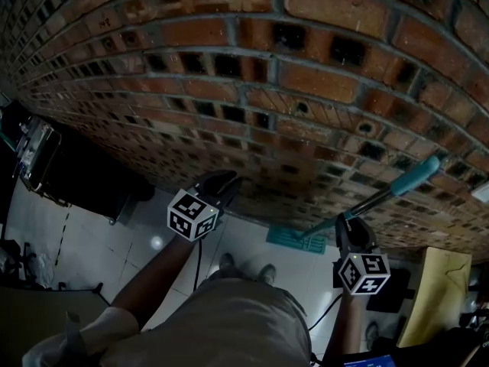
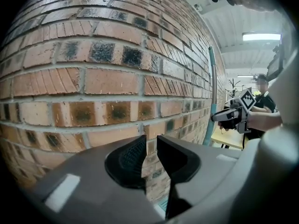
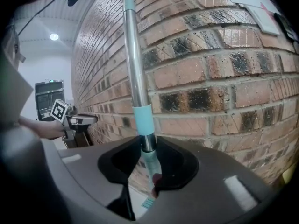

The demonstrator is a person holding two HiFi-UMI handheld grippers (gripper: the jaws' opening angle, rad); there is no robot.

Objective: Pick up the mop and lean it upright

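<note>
**Mop in your right gripper, tilted toward the brick wall**

Your right gripper (image 3: 148,148) is clamped on the mop (image 1: 382,197), on the bare steel shaft (image 3: 134,64) right beside the teal collar (image 3: 143,120). The flat teal mop head (image 1: 294,239) sits on the pale floor (image 1: 114,243) at the foot of the brick wall (image 1: 229,52), and the handle slants up toward the bricks; whether its tip touches them, you cannot tell. Your left gripper (image 2: 150,153) has its jaws a little apart with nothing between them, only brick showing through. Expect a light, stiff pole, long enough to swing, with a smooth shaft that may slip or turn in the pads. The collar looks like the surer place to take hold. No brand or lettering can be read; the sheets on the wall are too small.
</note>
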